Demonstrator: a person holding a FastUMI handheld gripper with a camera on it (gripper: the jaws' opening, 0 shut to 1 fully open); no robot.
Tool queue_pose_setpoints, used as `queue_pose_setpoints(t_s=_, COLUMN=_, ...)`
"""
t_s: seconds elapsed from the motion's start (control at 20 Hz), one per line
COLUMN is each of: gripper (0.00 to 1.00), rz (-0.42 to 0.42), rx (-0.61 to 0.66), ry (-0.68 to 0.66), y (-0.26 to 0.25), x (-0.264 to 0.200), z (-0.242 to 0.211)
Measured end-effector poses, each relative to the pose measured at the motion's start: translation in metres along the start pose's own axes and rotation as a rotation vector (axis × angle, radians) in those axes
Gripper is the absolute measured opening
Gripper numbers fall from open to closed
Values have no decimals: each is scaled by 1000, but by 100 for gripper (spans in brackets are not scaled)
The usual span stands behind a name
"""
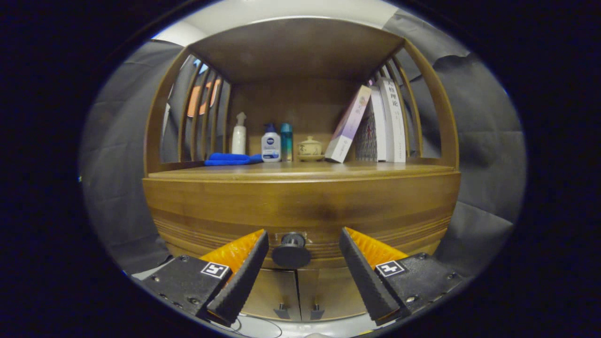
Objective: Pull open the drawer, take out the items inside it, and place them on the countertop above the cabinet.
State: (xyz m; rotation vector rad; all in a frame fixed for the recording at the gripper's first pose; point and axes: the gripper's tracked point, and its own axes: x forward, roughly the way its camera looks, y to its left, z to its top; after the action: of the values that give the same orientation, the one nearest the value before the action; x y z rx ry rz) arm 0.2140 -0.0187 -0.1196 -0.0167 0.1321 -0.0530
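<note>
A wooden cabinet faces me, its drawer front [300, 206] closed flush under the countertop [300, 171]. A round dark knob [291, 251] sticks out from the middle of the drawer front. My gripper [304, 241] is open, with the knob sitting between its two fingertips, nearer the left one; neither finger touches it. What lies inside the drawer is hidden.
On the countertop stand a folded blue cloth [230, 159], a white spray bottle [239, 136], a white-and-blue bottle [271, 145], a teal bottle [286, 142], a small lidded jar [310, 147] and several leaning books [371, 124]. Two lower doors with small handles [299, 311] sit under the drawer.
</note>
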Motion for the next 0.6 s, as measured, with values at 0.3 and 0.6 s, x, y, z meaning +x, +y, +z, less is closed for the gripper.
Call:
queue_pose_setpoints(t_s=0.3, gripper=86, rz=14, rx=28, ry=31, y=3, x=7, z=-9)
queue_pose_setpoints(t_s=0.6, gripper=47, rz=37, rx=32, ry=40, y=12, x=4, z=-10)
